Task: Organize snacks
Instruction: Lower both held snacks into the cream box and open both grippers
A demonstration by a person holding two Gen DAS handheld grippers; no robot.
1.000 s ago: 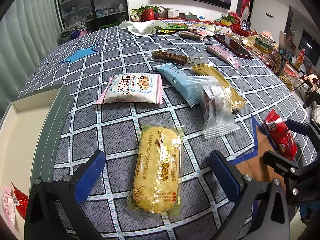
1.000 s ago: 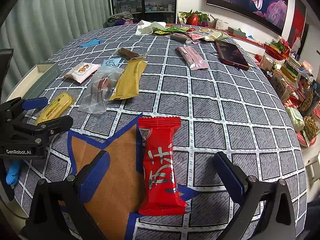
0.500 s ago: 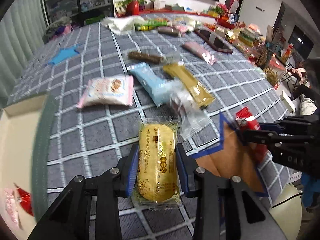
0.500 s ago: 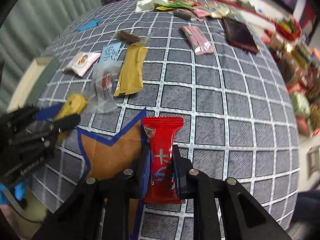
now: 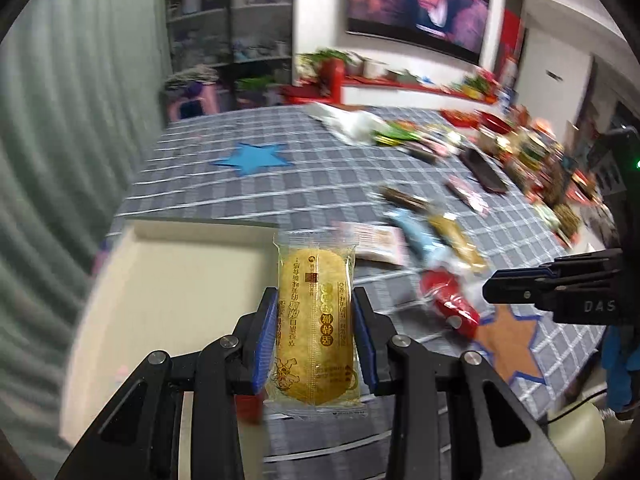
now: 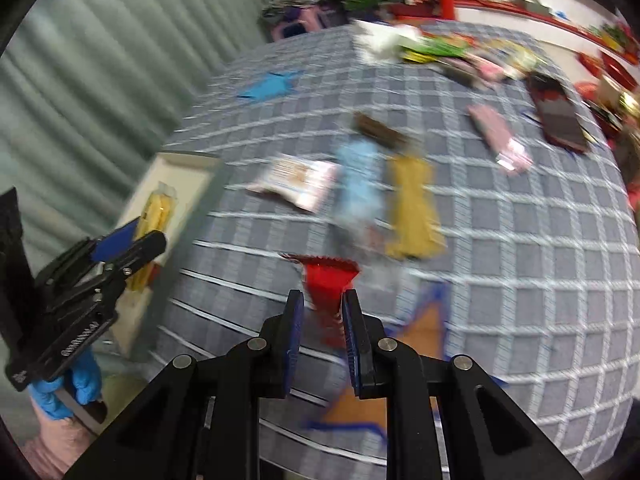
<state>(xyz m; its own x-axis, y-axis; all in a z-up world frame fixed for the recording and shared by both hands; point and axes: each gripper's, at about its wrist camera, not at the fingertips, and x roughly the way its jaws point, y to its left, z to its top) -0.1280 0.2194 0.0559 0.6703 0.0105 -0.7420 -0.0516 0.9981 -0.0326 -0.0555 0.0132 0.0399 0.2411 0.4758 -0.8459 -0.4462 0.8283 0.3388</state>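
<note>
Grey checked tablecloth [image 5: 304, 184] covers the table, television on the far wall. Left gripper [image 5: 314, 336] is clamped on the yellow cake in clear wrapper [image 5: 314, 320], lower centre, raised before the shallow cream tray [image 5: 176, 280]. Right gripper [image 6: 318, 320] pinches the red foil snack packet [image 6: 326, 280], lifted. Judged early: neither is deposited, and several blurred packets remain loose at mid-frame right.

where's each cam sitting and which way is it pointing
Left wrist: sits on the left gripper, faces the box and table's far end; its fingers clamp the yellow snack; right gripper at right.
Right wrist: sits on the right gripper, looks across the table; fingers clamp the red snack; left gripper, gloved hand at left.
Shared: box, both snacks, blue star.
</note>
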